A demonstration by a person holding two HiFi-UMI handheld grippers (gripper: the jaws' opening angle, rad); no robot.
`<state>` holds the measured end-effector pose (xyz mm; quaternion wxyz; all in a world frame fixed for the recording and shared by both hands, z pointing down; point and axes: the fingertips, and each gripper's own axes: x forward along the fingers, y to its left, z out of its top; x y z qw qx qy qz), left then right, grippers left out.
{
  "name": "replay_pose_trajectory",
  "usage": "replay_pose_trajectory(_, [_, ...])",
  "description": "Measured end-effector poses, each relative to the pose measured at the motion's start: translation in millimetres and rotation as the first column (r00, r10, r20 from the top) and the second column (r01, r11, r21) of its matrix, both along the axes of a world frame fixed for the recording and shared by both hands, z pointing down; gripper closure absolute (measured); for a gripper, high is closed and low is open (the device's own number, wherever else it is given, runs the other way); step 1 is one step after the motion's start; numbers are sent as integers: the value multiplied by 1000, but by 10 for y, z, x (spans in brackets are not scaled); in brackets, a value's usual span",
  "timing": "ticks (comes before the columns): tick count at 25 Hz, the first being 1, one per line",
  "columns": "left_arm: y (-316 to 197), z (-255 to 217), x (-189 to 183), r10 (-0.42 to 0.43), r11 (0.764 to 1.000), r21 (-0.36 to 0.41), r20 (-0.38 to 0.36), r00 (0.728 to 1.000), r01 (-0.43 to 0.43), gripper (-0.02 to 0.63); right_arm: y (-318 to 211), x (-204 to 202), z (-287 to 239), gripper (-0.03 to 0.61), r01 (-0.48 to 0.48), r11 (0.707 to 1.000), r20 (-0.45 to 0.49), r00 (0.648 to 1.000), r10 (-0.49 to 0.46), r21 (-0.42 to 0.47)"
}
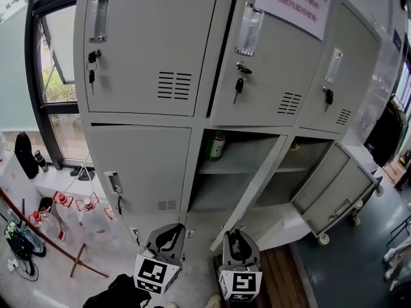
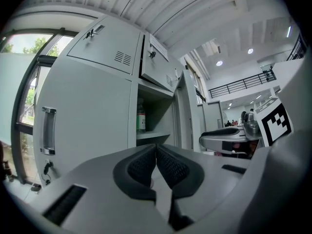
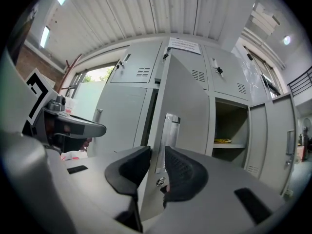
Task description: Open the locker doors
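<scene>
The grey lockers [image 1: 192,124] have three shut upper doors with keys. The lower left door [image 1: 138,165] is shut. The lower middle door [image 1: 247,194] stands swung out, and the lower right door [image 1: 340,185] hangs wide open. My right gripper [image 1: 237,239] is at the middle door's free edge. In the right gripper view, that door [image 3: 183,106] runs between the pads [image 3: 183,172], just below its handle [image 3: 168,130]. My left gripper [image 1: 168,236] hangs beside it, shut and empty, with its pads [image 2: 141,165] together. It faces the lower left door [image 2: 83,126].
A green bottle [image 1: 216,145] stands on the middle locker's shelf. Something yellow [image 3: 223,141] lies on the right locker's shelf. A window, a black bottle [image 1: 26,154] and floor clutter [image 1: 64,217] are at the left. A paper notice [image 1: 292,2] hangs on an upper door.
</scene>
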<state>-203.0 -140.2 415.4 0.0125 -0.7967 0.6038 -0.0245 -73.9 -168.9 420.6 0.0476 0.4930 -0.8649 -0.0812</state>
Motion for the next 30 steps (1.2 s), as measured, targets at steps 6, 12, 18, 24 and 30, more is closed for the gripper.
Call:
replay_pose_trajectory(6, [19, 26, 297, 62, 998, -22, 4, 998, -62, 589, 98, 296, 12, 476, -57, 998, 1, 998, 57, -4])
replay_pose_trajectory(12, [1, 3, 643, 125, 992, 1, 8, 992, -125, 589, 173, 714, 13, 500, -145, 989, 9, 989, 145, -7])
replay_pose_trajectory(18, [-16, -4, 997, 181, 984, -1, 20, 983, -181, 589, 161, 1152, 32, 534, -228, 974, 12, 974, 228, -9])
replay_pose_trajectory(24, [-79, -12, 1254, 200, 980, -1, 32, 979, -200, 589, 65, 1562, 42, 543, -282, 959, 30, 959, 283, -15])
replay_pose_trajectory(30, [-187, -17, 1501, 210, 978, -5, 35, 977, -209, 589, -47, 1850, 40, 552, -302, 953, 38, 952, 302, -19])
